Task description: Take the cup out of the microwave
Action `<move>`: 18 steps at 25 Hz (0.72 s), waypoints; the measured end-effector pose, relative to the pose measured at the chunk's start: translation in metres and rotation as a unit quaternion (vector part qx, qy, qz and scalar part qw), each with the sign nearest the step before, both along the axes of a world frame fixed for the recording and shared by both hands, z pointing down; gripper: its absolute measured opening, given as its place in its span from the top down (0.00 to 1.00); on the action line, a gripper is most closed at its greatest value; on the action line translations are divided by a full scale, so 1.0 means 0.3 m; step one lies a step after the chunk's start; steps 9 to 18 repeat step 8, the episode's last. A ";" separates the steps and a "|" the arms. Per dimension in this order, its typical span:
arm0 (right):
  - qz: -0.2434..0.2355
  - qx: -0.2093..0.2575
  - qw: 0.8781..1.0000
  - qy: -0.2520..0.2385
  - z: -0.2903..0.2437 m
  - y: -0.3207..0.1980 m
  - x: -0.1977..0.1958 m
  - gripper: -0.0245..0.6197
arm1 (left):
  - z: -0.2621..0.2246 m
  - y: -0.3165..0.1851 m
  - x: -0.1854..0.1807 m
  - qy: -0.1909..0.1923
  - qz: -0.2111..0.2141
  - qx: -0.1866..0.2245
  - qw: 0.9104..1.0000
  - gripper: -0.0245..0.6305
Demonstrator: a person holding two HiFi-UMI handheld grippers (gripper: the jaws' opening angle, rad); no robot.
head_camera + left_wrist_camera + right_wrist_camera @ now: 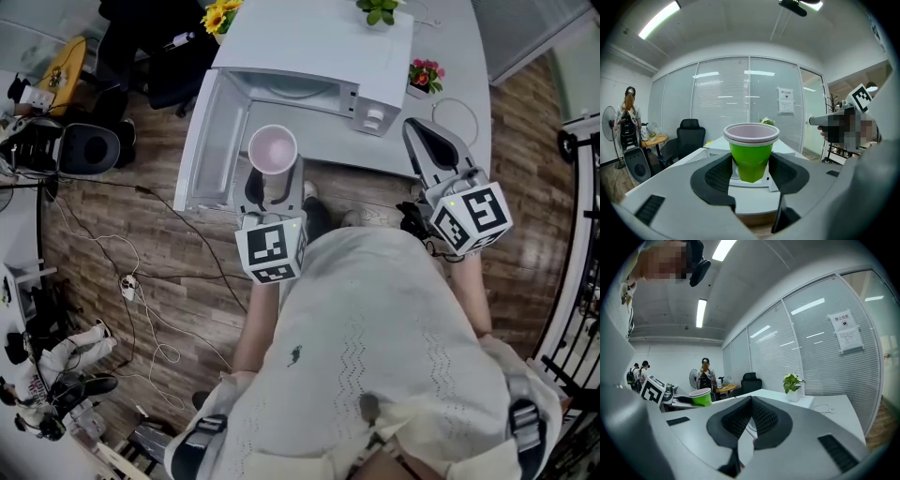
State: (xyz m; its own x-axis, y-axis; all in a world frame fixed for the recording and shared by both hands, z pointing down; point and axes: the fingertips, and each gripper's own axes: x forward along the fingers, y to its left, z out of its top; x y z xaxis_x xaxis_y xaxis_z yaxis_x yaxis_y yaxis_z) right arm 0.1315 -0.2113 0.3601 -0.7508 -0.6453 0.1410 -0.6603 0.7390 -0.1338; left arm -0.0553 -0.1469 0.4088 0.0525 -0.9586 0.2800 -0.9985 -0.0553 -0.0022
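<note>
— Cup (751, 152) first: what sort of thing is it?
— Smooth and plastic-looking, round, narrowing toward the base. The wall is bright green, the inside pale pink, and a thick pale rim runs round the mouth.
— Where does it sit?
— Outside the white, boxy microwave (309, 56), upright in front of the open cavity and just beside the swung-out door (211, 141).
— What holds it?
— The left gripper (751, 174). Its jaws stand wide and pinch the green wall from both sides. Each pad is black with a fine grid texture, scooped into a curve that fits the cup's side. The gripper's shell is matte grey.
— And the right gripper (749, 417)?
— Jaws pressed together with nothing between them, the same black gridded pads meeting at the tips. It hangs over the smooth white table (450, 56), well apart from the cup.
— The floor?
— Wood planks (112, 234), with cables lying on them.
</note>
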 end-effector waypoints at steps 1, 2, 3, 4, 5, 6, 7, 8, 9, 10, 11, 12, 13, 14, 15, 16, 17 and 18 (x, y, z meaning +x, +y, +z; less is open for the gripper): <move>0.000 -0.001 1.000 0.000 0.002 -0.002 -0.003 0.95 | 0.001 -0.002 -0.001 0.000 0.000 0.000 1.000 0.56; -0.001 -0.001 1.000 0.000 0.004 -0.003 -0.006 0.95 | 0.003 -0.002 -0.003 0.000 0.000 -0.002 1.000 0.56; -0.001 -0.003 1.000 -0.001 0.007 -0.004 -0.009 0.95 | 0.005 -0.002 -0.005 0.000 0.000 -0.003 1.000 0.56; 0.000 -0.003 1.000 -0.001 0.008 -0.005 -0.012 0.95 | 0.007 -0.002 -0.008 0.000 0.000 -0.004 1.000 0.56; -0.001 -0.003 1.000 -0.001 0.010 -0.007 -0.017 0.95 | 0.009 -0.003 -0.012 0.000 -0.001 -0.005 1.000 0.56; -0.002 -0.003 1.000 -0.001 0.010 -0.009 -0.022 0.95 | 0.010 -0.004 -0.016 0.000 -0.002 -0.005 1.000 0.56; -0.005 -0.002 1.000 -0.002 0.011 -0.010 -0.028 0.95 | 0.012 -0.005 -0.021 0.001 -0.003 -0.006 1.000 0.56; -0.007 -0.001 1.000 -0.002 0.011 -0.012 -0.035 0.95 | 0.013 -0.006 -0.026 0.001 -0.005 -0.006 1.000 0.56; -0.007 -0.001 1.000 -0.002 0.011 -0.012 -0.035 0.95 | 0.013 -0.006 -0.026 0.001 -0.005 -0.006 1.000 0.56; -0.007 -0.001 1.000 -0.002 0.011 -0.012 -0.035 0.95 | 0.013 -0.006 -0.026 0.001 -0.005 -0.006 1.000 0.56; -0.007 -0.001 1.000 -0.002 0.011 -0.012 -0.035 0.95 | 0.013 -0.006 -0.026 0.001 -0.005 -0.006 1.000 0.56; -0.007 -0.001 1.000 -0.002 0.011 -0.012 -0.035 0.95 | 0.013 -0.006 -0.026 0.001 -0.005 -0.006 1.000 0.56; -0.007 -0.001 1.000 -0.002 0.011 -0.012 -0.035 0.95 | 0.013 -0.006 -0.026 0.001 -0.005 -0.006 1.000 0.56; -0.007 -0.001 1.000 -0.002 0.011 -0.012 -0.035 0.95 | 0.013 -0.006 -0.026 0.001 -0.005 -0.006 1.000 0.56; -0.007 -0.001 1.000 -0.002 0.011 -0.012 -0.035 0.95 | 0.013 -0.006 -0.026 0.001 -0.005 -0.006 1.000 0.56; -0.007 -0.001 1.000 -0.002 0.011 -0.012 -0.035 0.95 | 0.013 -0.006 -0.026 0.001 -0.005 -0.006 1.000 0.56; -0.007 -0.001 1.000 -0.002 0.011 -0.012 -0.035 0.95 | 0.013 -0.006 -0.026 0.001 -0.005 -0.006 1.000 0.56; -0.007 -0.001 1.000 -0.002 0.011 -0.012 -0.035 0.95 | 0.013 -0.006 -0.026 0.001 -0.005 -0.006 1.000 0.56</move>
